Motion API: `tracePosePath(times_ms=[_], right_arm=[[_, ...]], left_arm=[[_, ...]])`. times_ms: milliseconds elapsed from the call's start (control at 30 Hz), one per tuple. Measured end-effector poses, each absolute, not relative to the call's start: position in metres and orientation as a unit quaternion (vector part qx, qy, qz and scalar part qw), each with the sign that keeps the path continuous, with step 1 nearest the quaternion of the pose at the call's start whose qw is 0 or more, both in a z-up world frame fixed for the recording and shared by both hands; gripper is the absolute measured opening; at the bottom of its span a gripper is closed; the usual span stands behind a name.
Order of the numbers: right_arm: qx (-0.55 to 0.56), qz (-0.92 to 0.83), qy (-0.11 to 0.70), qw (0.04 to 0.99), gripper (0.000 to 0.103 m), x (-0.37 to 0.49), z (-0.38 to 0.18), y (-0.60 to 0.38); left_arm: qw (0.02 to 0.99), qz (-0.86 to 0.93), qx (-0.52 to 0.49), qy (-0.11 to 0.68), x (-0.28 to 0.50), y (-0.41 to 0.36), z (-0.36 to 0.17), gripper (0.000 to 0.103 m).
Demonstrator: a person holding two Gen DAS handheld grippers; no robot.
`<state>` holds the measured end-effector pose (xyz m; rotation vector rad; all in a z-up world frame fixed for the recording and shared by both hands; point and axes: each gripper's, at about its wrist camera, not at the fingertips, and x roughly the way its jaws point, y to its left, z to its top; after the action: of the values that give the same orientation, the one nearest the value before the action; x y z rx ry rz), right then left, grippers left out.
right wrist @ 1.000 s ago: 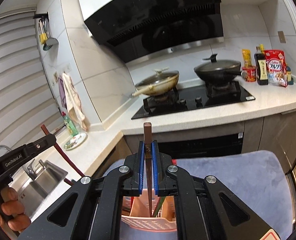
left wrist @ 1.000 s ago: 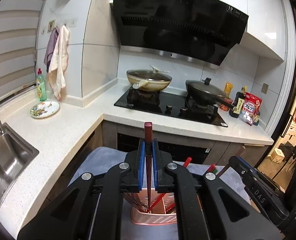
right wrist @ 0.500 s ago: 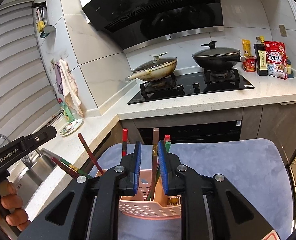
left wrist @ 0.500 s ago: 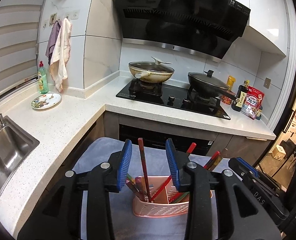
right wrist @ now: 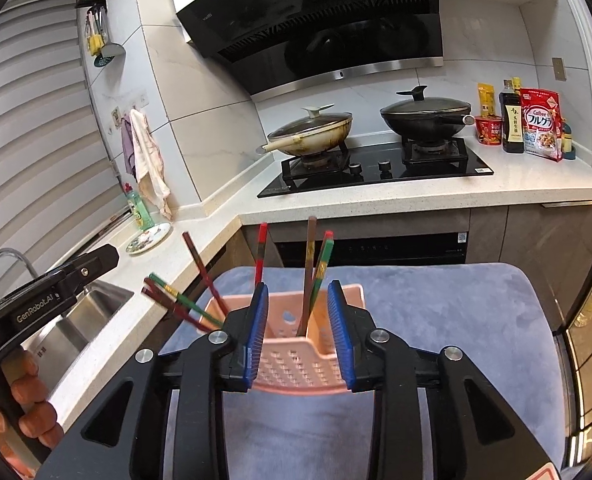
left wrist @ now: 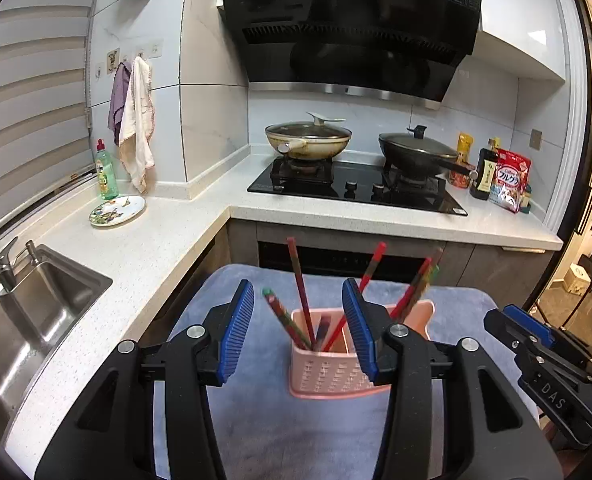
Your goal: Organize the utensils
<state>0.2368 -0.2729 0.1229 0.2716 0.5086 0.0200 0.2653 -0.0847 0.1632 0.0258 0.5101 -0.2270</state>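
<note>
A pink perforated utensil holder stands on a blue-grey mat; it also shows in the right wrist view. Several red, brown and green chopsticks lean inside it, also seen in the right wrist view. My left gripper is open and empty, its blue pads either side of the holder, just short of it. My right gripper is open and empty, just behind the holder. The right gripper's body shows at the right of the left wrist view.
A white counter wraps from a steel sink on the left to a black hob with two lidded pans. A plate, soap bottle, and sauce bottle and packets stand on it.
Both grippers opened and let their chopsticks drop into the pink holder. Both then drew back and up from the holder, jaws opening wider.
</note>
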Motion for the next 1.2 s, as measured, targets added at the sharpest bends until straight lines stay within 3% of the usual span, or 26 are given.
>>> tracePosePath(times_ms=[133,200,867,1067,1200], right_arm=[[0.126,0.004,0.263,0.957,0.031,0.211,0.12,-0.267],[0.122,-0.001,0.267,0.956,0.04,0.196,0.118,-0.264],[0.092,-0.029,0.306,0.947,0.042,0.113,0.095,-0.246],[0.088,-0.033,0.327,0.94,0.042,0.108,0.081,-0.239],[0.082,-0.037,0.334,0.938,0.052,0.106,0.075,-0.234]], left_arm=[[0.959,-0.106,0.026,0.26,0.243,-0.083,0.158,0.051],[0.96,-0.101,0.033,0.259,0.229,-0.081,0.155,0.057],[0.95,-0.076,0.061,0.296,0.151,-0.068,0.12,0.059],[0.946,-0.068,0.066,0.311,0.142,-0.064,0.105,0.064],[0.941,-0.066,0.065,0.326,0.139,-0.061,0.094,0.065]])
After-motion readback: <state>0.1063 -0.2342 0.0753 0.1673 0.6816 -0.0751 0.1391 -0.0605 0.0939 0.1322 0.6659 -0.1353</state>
